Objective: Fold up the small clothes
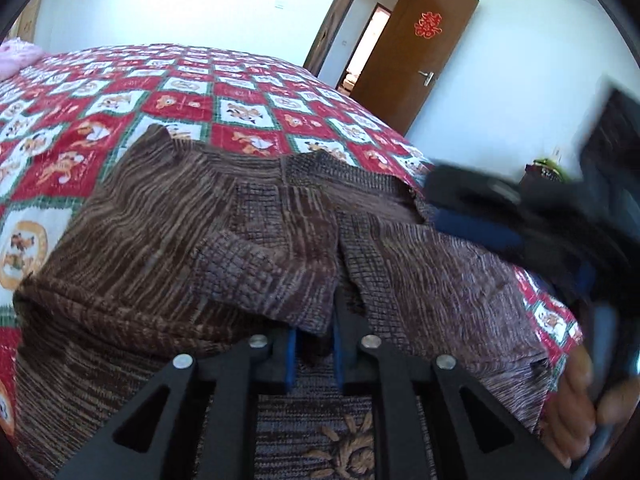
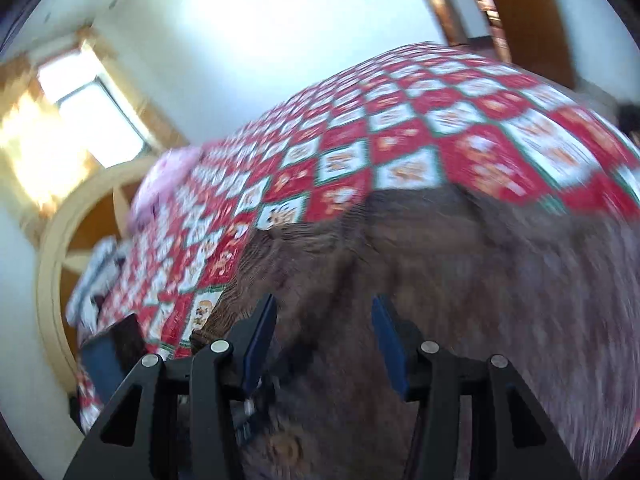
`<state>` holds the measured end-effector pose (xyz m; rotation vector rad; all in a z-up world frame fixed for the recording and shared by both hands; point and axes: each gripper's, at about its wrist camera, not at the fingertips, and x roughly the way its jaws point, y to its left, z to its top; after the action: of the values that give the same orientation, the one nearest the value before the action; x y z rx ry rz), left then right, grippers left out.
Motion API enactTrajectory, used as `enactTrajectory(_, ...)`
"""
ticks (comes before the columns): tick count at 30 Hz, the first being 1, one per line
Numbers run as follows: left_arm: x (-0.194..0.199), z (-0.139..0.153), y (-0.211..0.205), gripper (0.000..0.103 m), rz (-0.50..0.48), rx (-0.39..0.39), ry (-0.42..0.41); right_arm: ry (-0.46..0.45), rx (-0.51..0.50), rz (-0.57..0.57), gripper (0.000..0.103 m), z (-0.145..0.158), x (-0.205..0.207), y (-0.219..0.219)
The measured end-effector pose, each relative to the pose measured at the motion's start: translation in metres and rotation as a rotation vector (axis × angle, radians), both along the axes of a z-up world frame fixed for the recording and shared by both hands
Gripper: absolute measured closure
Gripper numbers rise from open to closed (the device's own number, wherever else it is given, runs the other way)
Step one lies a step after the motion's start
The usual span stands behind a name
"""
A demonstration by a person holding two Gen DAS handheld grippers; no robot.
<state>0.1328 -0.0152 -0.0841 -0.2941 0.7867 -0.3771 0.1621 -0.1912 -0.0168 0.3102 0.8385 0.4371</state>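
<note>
My left gripper (image 1: 315, 354) sat at the bottom centre of its view, its blue pads nearly together with a fold of the brown knitted garment (image 1: 248, 240) between them; I could not tell whether they pressed it. The garment lay spread across the red-and-white checked bedspread (image 1: 120, 92), filling the lower half. My right gripper (image 2: 324, 344) hung over it with fingers apart and nothing between them.

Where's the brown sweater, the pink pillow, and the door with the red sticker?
brown sweater (image 1: 160, 240): left wrist view, on its striped body.
pink pillow (image 1: 18, 56): left wrist view, its edge, far left.
door (image 1: 404, 68): left wrist view, wood below the sticker.
</note>
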Motion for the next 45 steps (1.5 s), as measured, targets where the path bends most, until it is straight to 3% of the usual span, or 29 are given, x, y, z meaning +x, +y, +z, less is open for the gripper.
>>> enactTrajectory(4,-0.001,-0.002,0.002,0.087,0.0,-0.038,0.004,0.044,-0.101,0.141,0.051,-0.013,0.045,0.054)
enactTrajectory(8,-0.003,-0.004,0.009,0.087,0.005,-0.088,0.016,0.155,-0.17,0.233,0.051,-0.046,0.075,0.084)
enactTrajectory(11,-0.002,-0.005,0.009,0.087,0.002,-0.1,0.022,0.114,-0.241,0.273,0.054,-0.049,0.075,0.094)
enactTrajectory(12,-0.002,-0.005,0.009,0.087,0.001,-0.1,0.022,0.111,-0.271,0.273,0.06,-0.048,0.074,0.095)
enactTrajectory(13,-0.002,-0.004,0.008,0.087,-0.001,-0.098,0.022,0.107,-0.299,0.257,0.081,-0.048,0.073,0.094)
enactTrajectory(14,-0.001,-0.004,0.008,0.087,-0.002,-0.098,0.023,0.11,-0.314,0.239,0.093,-0.047,0.073,0.092)
enactTrajectory(18,0.0,-0.005,0.009,0.087,-0.002,-0.094,0.023,0.125,-0.113,0.151,0.098,-0.039,0.072,0.054)
enactTrajectory(23,0.004,-0.004,0.005,0.087,-0.002,-0.063,0.013,0.064,0.12,0.05,0.098,-0.023,0.056,0.006)
enactTrajectory(27,0.002,-0.001,0.003,0.087,0.001,-0.037,-0.002,0.052,0.184,-0.033,0.098,-0.026,0.046,-0.025)
enactTrajectory(31,-0.007,0.011,-0.014,0.086,-0.038,0.048,-0.067,0.087,0.247,-0.093,0.098,-0.042,0.042,-0.053)
enactTrajectory(34,-0.022,0.023,-0.035,0.073,-0.108,0.143,-0.166,0.089,0.293,-0.142,0.098,-0.049,0.033,-0.075)
enactTrajectory(37,-0.036,0.03,-0.054,0.055,-0.189,0.223,-0.245,0.093,0.274,-0.219,0.097,-0.053,0.028,-0.091)
enactTrajectory(40,-0.042,0.032,-0.065,0.044,-0.254,0.263,-0.286,0.096,0.291,-0.186,0.097,-0.047,0.025,-0.094)
enactTrajectory(42,-0.042,0.029,-0.07,0.038,-0.296,0.28,-0.274,0.098,0.295,-0.142,0.09,-0.04,0.025,-0.088)
enactTrajectory(43,-0.04,0.027,-0.073,0.038,-0.306,0.294,-0.264,0.101,0.285,-0.124,0.068,-0.037,0.025,-0.084)
enactTrajectory(44,-0.039,0.025,-0.076,0.038,-0.314,0.312,-0.252,0.1,0.268,-0.102,0.039,-0.031,0.025,-0.077)
enactTrajectory(45,-0.039,0.024,-0.076,0.038,-0.316,0.319,-0.251,0.089,0.254,-0.088,0.029,-0.028,0.024,-0.075)
